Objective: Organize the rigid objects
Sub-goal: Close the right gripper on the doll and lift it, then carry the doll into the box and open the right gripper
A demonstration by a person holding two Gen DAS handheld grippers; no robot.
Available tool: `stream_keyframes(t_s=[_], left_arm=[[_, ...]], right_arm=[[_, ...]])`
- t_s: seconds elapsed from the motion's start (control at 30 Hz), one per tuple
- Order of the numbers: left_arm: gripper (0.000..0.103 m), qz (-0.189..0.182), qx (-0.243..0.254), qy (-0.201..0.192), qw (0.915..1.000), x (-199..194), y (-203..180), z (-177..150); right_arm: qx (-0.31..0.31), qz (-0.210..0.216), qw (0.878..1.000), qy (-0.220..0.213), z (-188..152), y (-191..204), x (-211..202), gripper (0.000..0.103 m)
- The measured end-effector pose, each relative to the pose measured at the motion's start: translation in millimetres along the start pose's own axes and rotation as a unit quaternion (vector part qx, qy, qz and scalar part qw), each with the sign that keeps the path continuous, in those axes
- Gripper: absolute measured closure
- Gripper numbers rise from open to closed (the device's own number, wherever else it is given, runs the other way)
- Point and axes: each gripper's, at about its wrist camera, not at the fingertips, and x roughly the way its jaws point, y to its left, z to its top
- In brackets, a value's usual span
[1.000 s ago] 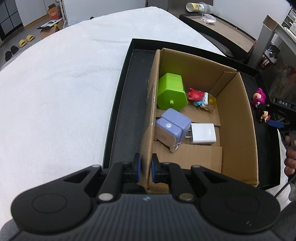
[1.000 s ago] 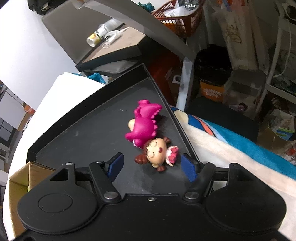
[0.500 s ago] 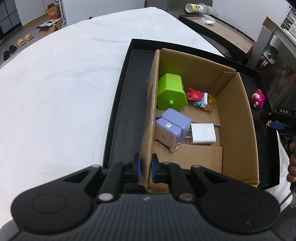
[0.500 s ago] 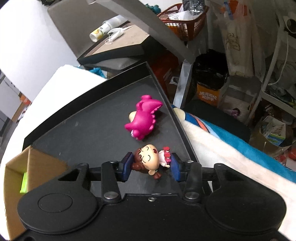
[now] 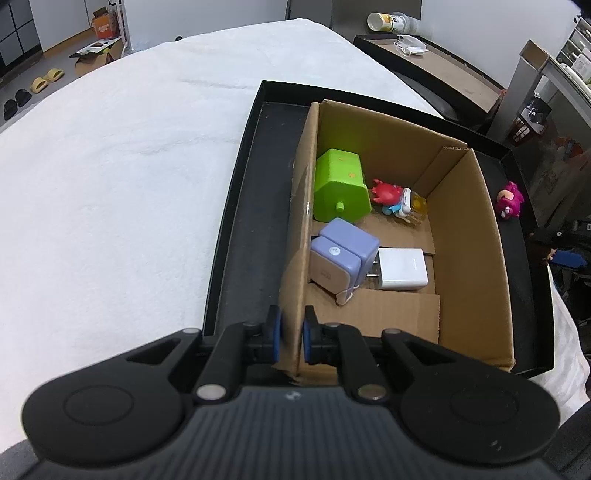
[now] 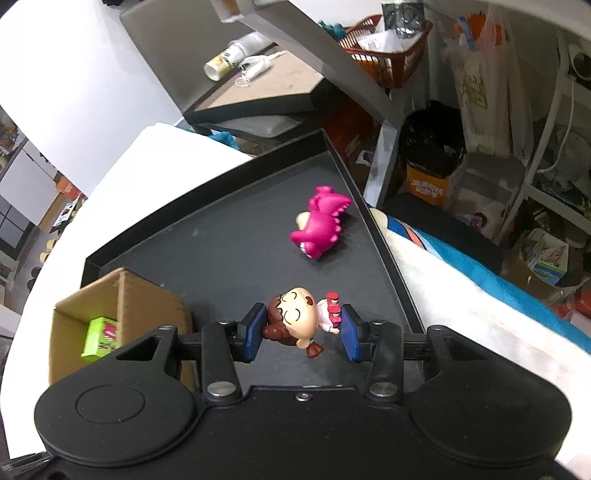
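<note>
My left gripper point(image 5: 291, 338) is shut on the near left wall of the cardboard box point(image 5: 469, 236), which stands in a black tray point(image 5: 243, 236). In the box lie a green block point(image 5: 341, 186), a red crab toy point(image 5: 386, 192), two purple chargers point(image 5: 341, 254) and a white charger point(image 5: 402, 269). My right gripper point(image 6: 301, 326) is shut on a brown-haired doll figure point(image 6: 295, 315), held above the tray floor point(image 6: 221, 258). A pink dinosaur toy point(image 6: 319, 227) lies on the tray beyond it and shows in the left wrist view point(image 5: 509, 201). The box corner point(image 6: 122, 295) is at the left.
The tray sits on a white cloth-covered table point(image 5: 110, 184). A side table with a cup point(image 5: 380, 22) and a mask point(image 5: 410, 44) stands behind. To the right of the tray are a blue cloth point(image 6: 480, 266), a black bin point(image 6: 432, 140) and cluttered shelves point(image 6: 546, 206).
My right gripper closed on the doll figure and lifted it back from the pink dinosaur, toward the box. My left gripper stayed shut on the box wall.
</note>
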Motion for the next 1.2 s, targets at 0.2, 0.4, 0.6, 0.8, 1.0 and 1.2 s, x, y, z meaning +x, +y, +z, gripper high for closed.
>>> stream_keyframes(t_s=[0.2,0.4,0.6,0.8,1.0,1.2], left_arm=[[0.092,-0.007,-0.003,-0.001,1.0000,-1.8,2.3,-0.3],[0.092,-0.008,-0.005,-0.002,0.9999,-1.4,2.9,-0.7],[0.092,-0.013,-0.005,-0.003,0.9999,-0.6,4.5,-0.2],[0.092,-0.021,-0.009,-0.006,0.9997,-0.2,7.7,-1.4],[0.091,-0.031,-0.011,-0.008,0.9994,-0.6,11.4,-2.1],[0.091,-0.038,-0.007,-0.009,0.9992,-0.3,12.5,-2.5]], right_arm=[[-0.021,-0.003,1.000,-0.004,1.9,14.5,-14.9,0.061],[-0.037,-0.002,0.999,-0.003,-0.2,28.1,-24.9,0.061],[-0.062,0.006,0.998,-0.007,-5.4,50.4,-34.2,0.061],[-0.089,0.018,0.996,-0.014,-5.1,77.4,-40.9,0.061],[-0.112,0.034,0.993,-0.022,-3.3,107.0,-44.5,0.061],[-0.134,0.042,0.990,-0.018,-8.4,135.4,-39.2,0.061]])
